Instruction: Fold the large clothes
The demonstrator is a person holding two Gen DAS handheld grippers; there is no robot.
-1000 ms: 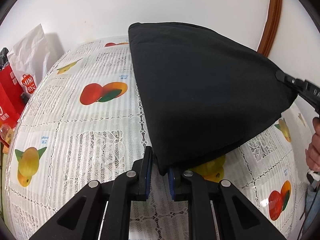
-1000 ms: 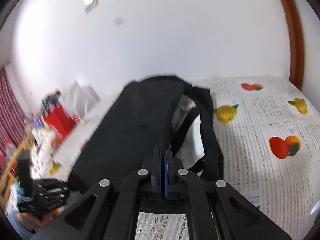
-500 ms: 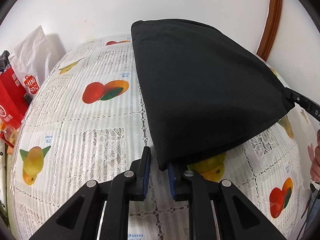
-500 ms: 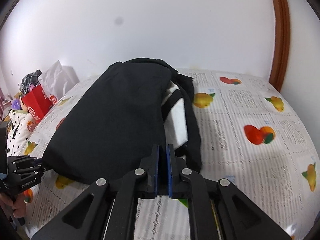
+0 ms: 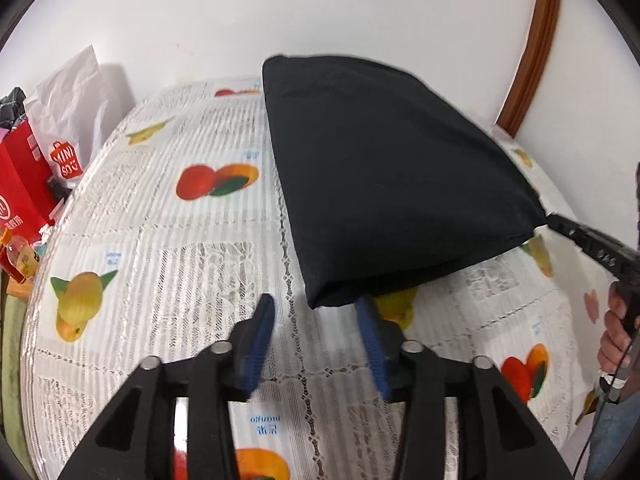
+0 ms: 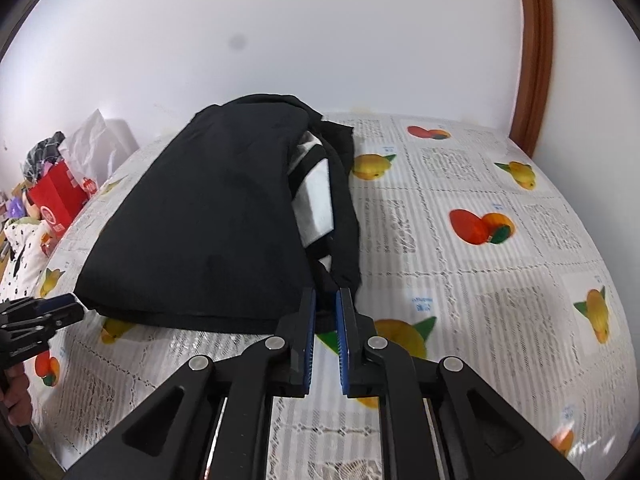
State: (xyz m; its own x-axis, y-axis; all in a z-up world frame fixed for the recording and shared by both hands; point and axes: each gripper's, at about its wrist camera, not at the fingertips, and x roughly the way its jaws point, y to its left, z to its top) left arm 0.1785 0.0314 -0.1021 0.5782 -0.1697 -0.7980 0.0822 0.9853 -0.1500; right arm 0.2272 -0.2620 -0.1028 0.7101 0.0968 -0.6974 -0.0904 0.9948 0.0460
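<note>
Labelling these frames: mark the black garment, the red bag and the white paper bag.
black garment (image 5: 384, 176), left wrist view, middle of its folded top layer.
red bag (image 5: 20, 184), left wrist view, its front face.
white paper bag (image 5: 76, 96), left wrist view, its crumpled upper side.

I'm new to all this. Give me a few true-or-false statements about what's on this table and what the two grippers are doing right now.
1. The black garment lies folded on the fruit-print tablecloth. True.
2. The left gripper is clamped on the garment. False: its jaws have just been opening and stand apart, the corner free.
3. A red bag stands at the table's edge. True.
4. The garment is plain red. False: black, with white showing inside in the right wrist view.
5. The right gripper is far from the garment. False: it is at its corner.
</note>
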